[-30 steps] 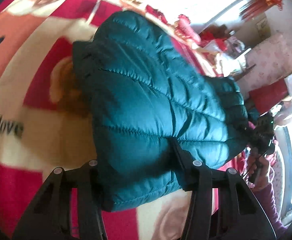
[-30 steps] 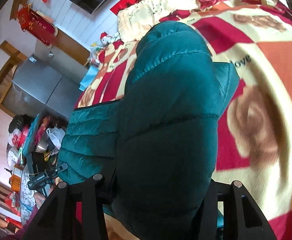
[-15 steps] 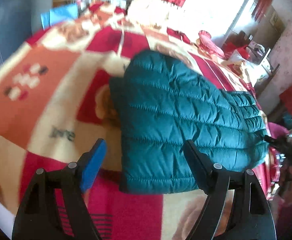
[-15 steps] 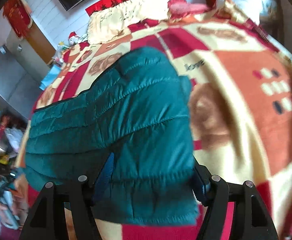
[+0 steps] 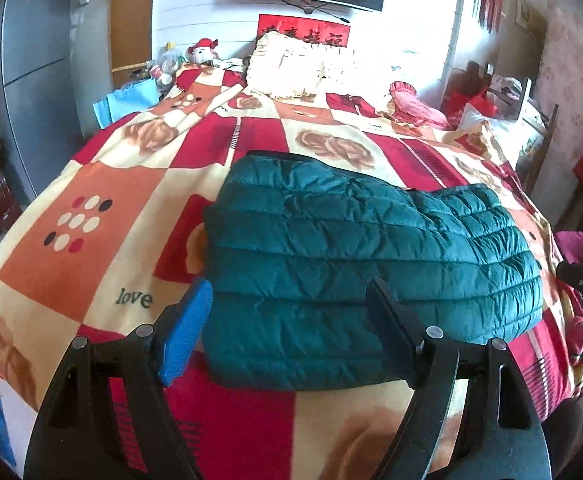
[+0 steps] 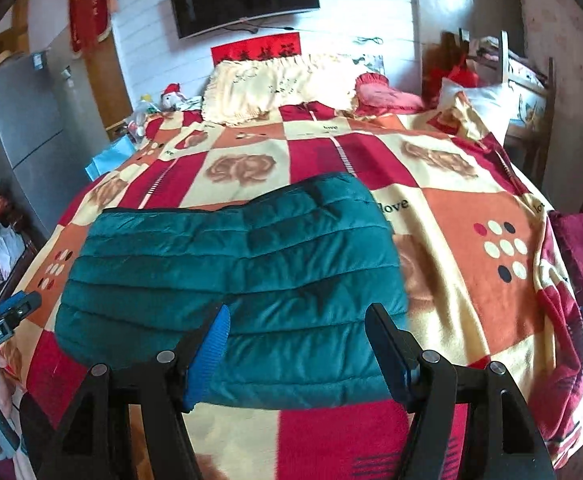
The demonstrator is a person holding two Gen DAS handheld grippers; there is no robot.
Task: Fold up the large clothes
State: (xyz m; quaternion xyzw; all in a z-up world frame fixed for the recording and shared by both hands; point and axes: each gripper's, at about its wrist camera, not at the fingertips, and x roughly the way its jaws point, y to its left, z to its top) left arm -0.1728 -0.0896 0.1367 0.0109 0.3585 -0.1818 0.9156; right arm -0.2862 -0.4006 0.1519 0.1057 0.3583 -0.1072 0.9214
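Two grippers, both empty. Left gripper [image 5: 287, 324]: jaws have just been opening and now stand wide, nothing between the pads; near edge of the teal quilted puffer jacket [image 5: 363, 272] lies beyond them, apart. Jacket sits folded into a compact rectangle, mid-way across the red, orange and cream patchwork blanket [image 5: 91, 248] on the bed. Right gripper [image 6: 297, 344]: jaws likewise just opened wide, clear of the fabric. Judgement: fold released. To do it well, draw both tools straight back without snagging the hem, then check that edges align; puffy fill may spring open.
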